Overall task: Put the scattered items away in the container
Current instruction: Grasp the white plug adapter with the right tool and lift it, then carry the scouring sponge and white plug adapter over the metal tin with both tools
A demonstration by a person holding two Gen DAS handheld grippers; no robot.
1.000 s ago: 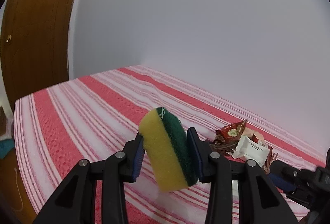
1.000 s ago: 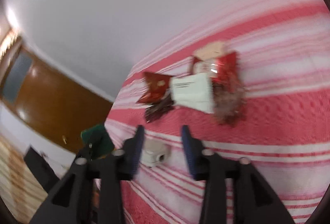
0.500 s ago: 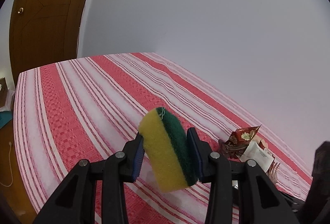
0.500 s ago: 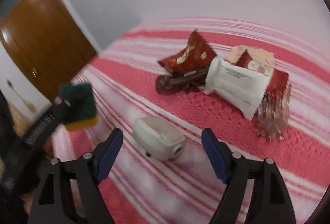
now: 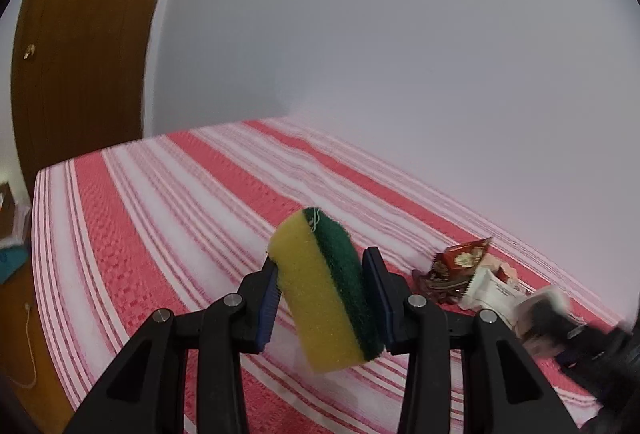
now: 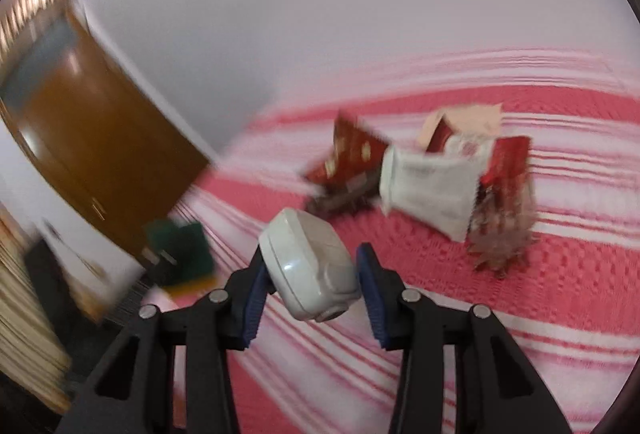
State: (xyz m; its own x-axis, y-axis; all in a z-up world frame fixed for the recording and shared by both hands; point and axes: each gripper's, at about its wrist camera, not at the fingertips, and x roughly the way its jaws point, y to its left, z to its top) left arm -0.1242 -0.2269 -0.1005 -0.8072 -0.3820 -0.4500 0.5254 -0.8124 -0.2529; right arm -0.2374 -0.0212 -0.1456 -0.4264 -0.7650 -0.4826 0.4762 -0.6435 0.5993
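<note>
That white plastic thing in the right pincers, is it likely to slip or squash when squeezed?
The white plastic case looks hard-shelled, so it probably won't squash. Its glossy, rounded sides may slide against the pads of the right gripper, whose jaws are closing around it. It sits tilted between them, so it could twist. The sponge in the left gripper looks softer.

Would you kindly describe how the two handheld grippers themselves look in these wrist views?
Both match. The left gripper and the right gripper each have two black plastic fingers with triangular cut-outs, round silver pivot bolts at the joints, and ribbed blue pads on the inner faces. No cables, markings or sleeves show in either view.
</note>
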